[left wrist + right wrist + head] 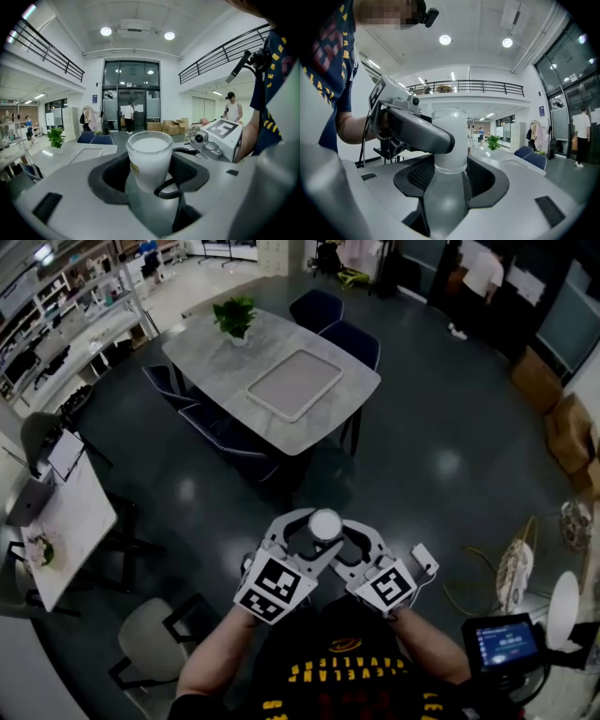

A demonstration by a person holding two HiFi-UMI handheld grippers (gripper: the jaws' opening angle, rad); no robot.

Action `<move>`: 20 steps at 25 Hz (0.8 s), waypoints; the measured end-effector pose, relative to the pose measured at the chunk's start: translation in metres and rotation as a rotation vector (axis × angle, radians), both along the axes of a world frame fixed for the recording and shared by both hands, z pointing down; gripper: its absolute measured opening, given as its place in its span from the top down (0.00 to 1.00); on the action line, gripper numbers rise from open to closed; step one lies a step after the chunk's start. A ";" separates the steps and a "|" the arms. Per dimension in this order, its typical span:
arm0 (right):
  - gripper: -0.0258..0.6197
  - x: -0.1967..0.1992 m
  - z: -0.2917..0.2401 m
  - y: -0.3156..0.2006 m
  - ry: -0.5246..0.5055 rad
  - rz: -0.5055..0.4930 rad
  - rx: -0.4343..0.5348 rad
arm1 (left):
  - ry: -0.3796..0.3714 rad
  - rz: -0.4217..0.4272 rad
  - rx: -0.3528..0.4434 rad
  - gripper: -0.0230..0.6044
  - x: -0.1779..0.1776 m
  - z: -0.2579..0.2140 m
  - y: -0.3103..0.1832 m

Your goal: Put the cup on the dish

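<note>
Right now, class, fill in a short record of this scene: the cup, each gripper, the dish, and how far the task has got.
Cup: white cup, held in the air above the dark floor
Left gripper: jaws closed on the cup
Right gripper: jaws closed on the same cup, from the other side
Dish: rectangular dish, nothing on it, lying on the grey table ahead
Also on the table: potted plant at the far end
Task state: cup not yet on the dish

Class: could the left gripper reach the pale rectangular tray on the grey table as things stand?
Probably not yet: the pale rectangular tray lies on the grey table across open dark floor, while the left gripper, shut on the white frosted cup, sits close to the person's body.
</note>
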State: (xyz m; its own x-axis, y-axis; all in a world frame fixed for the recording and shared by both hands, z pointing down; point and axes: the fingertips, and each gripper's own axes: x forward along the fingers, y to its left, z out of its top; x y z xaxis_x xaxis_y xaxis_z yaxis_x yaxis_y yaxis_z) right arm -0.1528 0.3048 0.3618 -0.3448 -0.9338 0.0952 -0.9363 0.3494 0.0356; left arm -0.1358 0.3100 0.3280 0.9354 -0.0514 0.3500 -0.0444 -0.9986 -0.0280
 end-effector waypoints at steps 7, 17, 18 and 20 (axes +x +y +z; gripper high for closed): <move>0.63 0.004 -0.003 -0.029 0.017 -0.003 0.000 | 0.017 -0.017 -0.010 0.55 0.003 -0.004 -0.030; 0.63 0.044 0.007 -0.075 0.003 -0.016 -0.006 | -0.005 -0.040 -0.018 0.55 0.044 0.006 -0.076; 0.63 0.052 0.009 -0.082 0.001 -0.020 -0.005 | -0.007 -0.046 -0.016 0.55 0.052 0.007 -0.083; 0.63 0.070 0.011 -0.100 -0.004 -0.033 0.001 | -0.011 -0.060 -0.013 0.55 0.071 0.010 -0.100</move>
